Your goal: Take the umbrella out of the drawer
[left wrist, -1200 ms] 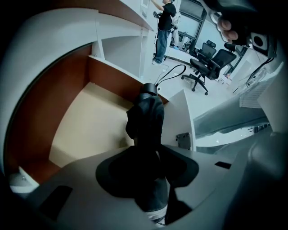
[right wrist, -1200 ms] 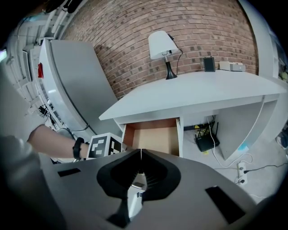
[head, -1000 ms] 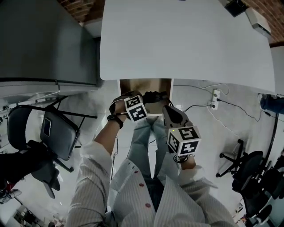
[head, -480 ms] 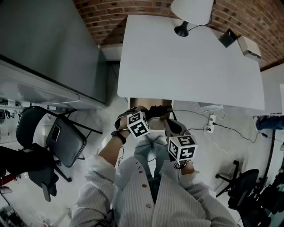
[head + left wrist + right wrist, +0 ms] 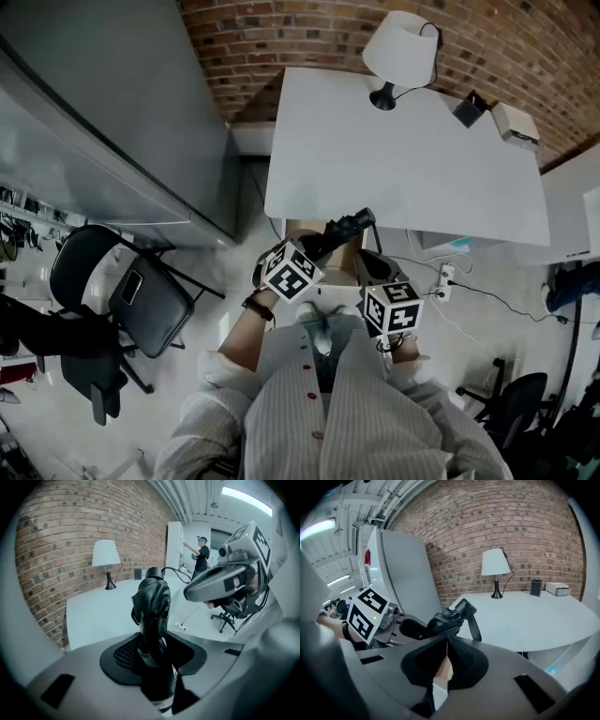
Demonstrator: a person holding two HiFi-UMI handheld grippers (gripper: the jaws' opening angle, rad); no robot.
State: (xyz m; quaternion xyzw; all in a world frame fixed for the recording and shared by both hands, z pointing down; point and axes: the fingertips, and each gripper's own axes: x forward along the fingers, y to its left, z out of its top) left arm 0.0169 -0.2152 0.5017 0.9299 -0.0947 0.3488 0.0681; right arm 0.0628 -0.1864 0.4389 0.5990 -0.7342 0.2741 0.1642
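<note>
My left gripper (image 5: 319,248) is shut on a black folded umbrella (image 5: 343,229), which points up and away over the front edge of the white table (image 5: 403,159). In the left gripper view the umbrella (image 5: 152,606) stands between the pads (image 5: 123,656), its strapped end on top. The open wooden drawer (image 5: 343,257) lies below it, under the table. Just to the right hangs my right gripper (image 5: 367,267). Its jaws (image 5: 445,654) are shut with nothing in them, and the umbrella (image 5: 447,618) sits just beyond them.
A white lamp (image 5: 398,47), a small black box (image 5: 469,108) and a white box (image 5: 514,122) stand at the table's far side by the brick wall. A grey cabinet (image 5: 112,112) and a black chair (image 5: 122,291) are left; a power strip (image 5: 445,277) is on the floor.
Both grippers rose. The umbrella came up out of the drawer in the left gripper and now tilts over the table edge. The view has lifted toward the brick wall.
</note>
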